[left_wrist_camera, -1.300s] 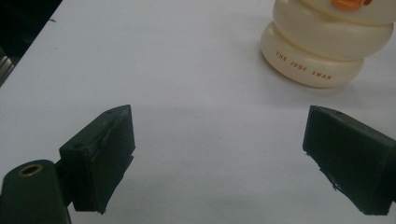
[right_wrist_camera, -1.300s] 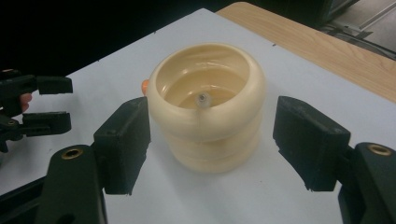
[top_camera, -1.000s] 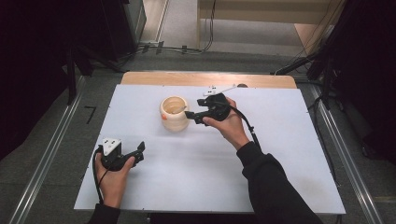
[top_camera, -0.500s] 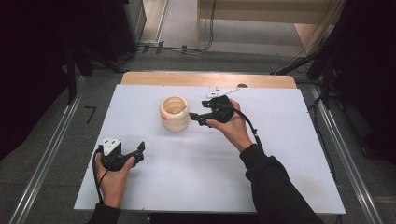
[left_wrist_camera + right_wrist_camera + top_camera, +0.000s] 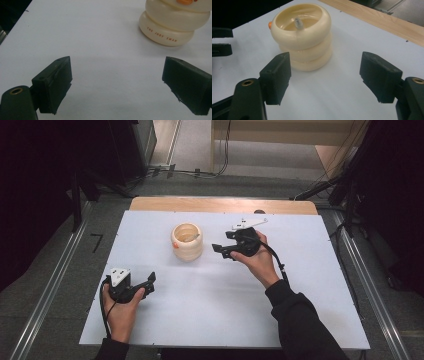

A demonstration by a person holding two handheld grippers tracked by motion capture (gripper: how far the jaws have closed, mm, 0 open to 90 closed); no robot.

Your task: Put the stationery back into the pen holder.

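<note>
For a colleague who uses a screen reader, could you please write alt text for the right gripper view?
A cream ringed container, open at the top with a small orange knob on its side, stands on a white table just beyond the open right gripper, whose two black jaws frame it without touching. A wooden strip edges the table behind.

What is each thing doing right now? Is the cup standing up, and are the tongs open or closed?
Cream ringed cup: upright on the white table, open on top, touched by nothing.
Left tongs: open, holding nothing, low over the table, far from the cup.
Right tongs: open, holding nothing, pointed at the cup, a gap between them.
</note>
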